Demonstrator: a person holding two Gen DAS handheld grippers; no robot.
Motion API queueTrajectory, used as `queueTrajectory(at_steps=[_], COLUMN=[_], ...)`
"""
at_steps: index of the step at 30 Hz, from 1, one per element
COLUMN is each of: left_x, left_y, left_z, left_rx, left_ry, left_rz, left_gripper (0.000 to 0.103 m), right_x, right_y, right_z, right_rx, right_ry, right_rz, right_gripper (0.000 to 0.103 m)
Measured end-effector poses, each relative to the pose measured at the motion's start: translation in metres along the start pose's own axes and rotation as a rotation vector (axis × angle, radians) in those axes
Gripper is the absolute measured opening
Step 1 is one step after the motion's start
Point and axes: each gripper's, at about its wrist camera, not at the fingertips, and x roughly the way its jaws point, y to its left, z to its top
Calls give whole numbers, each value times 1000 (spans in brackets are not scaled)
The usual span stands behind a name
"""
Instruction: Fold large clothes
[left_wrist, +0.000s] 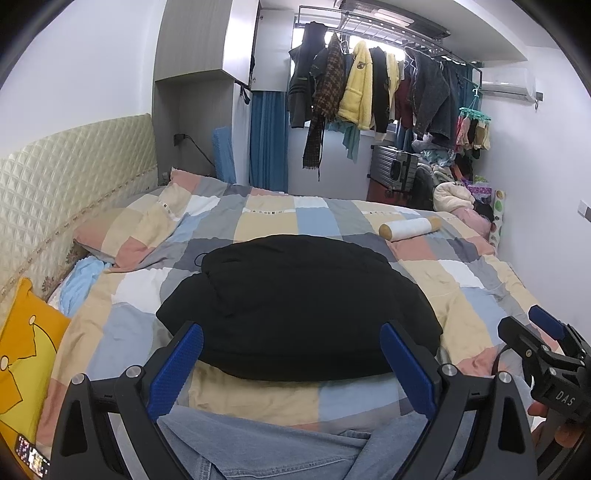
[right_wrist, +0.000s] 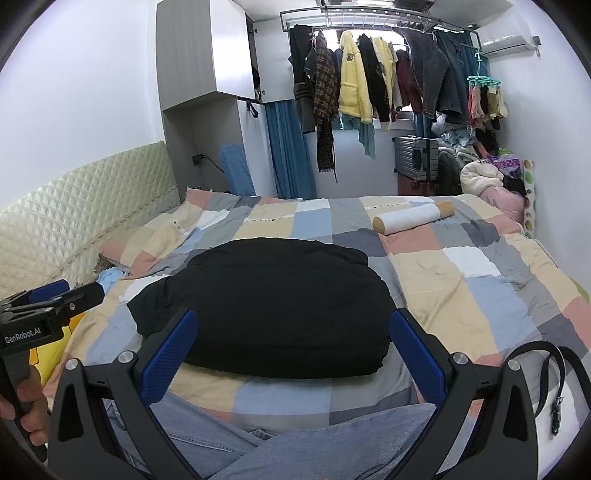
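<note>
My left gripper (left_wrist: 291, 363) hangs wide open over the bed (left_wrist: 461, 273), holding nothing. Ahead of it the black garment (left_wrist: 299, 306) lies folded on the checked quilt, with denim (left_wrist: 280, 443) nearer me. My right gripper (right_wrist: 293, 354) is wide open too, empty; a belt (right_wrist: 554, 373) lies just beside it.

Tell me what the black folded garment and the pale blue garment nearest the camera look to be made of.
Black folded garment: looks like a puffy padded jacket with a matte synthetic shell, going by its thick rounded bulk; the fibre is uncertain. Pale blue garment: looks like washed denim, showing a twill texture and stitched seams.
</note>
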Motion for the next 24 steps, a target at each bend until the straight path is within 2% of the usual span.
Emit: queueTrajectory(at_steps=[24], left_x=[-2], left_y=[2], left_z=[2], left_rx=[2], left_ry=[-9], left_rz=[3], left_gripper=[97], right_x=[0], right_y=[-3], right_z=[3], right_rx=[19], right_ry=[6], right_rz=[-4], right_gripper=[103])
